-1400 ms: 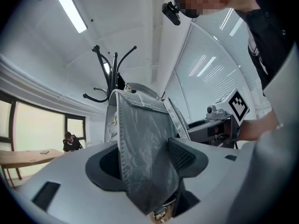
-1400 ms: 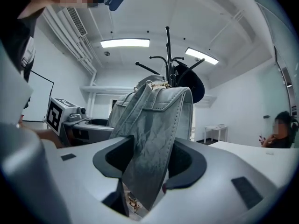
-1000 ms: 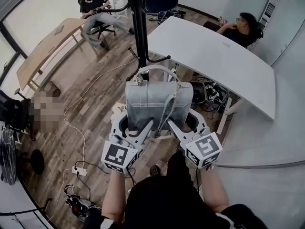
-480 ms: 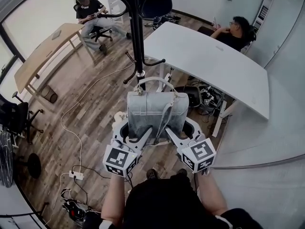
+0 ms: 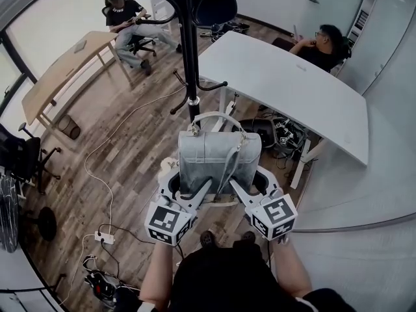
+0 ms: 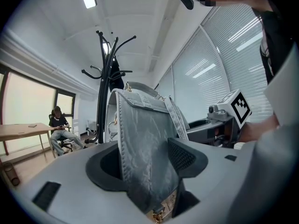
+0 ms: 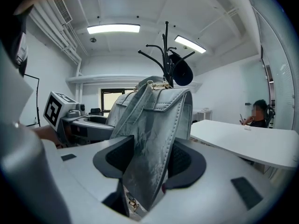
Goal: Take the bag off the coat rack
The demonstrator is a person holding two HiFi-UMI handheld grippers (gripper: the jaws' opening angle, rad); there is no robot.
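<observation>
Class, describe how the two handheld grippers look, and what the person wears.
Both the left gripper and right gripper have pale grey moulded bodies, black textured pads, and a cube each with black-and-white square markers. The person wears a black top.

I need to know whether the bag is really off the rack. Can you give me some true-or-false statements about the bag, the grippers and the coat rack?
1. The left gripper and the right gripper each clamp the bottom of the bag. True.
2. The bag's handle sits on a hook of the coat rack. False: the handle is free of the hooks, and the bag is held up in front of the rack.
3. A dark thing hangs high on the coat rack. True.
4. The bag rests on the white table. False: it is held in the air over the wood floor, with the table off to the right.
</observation>
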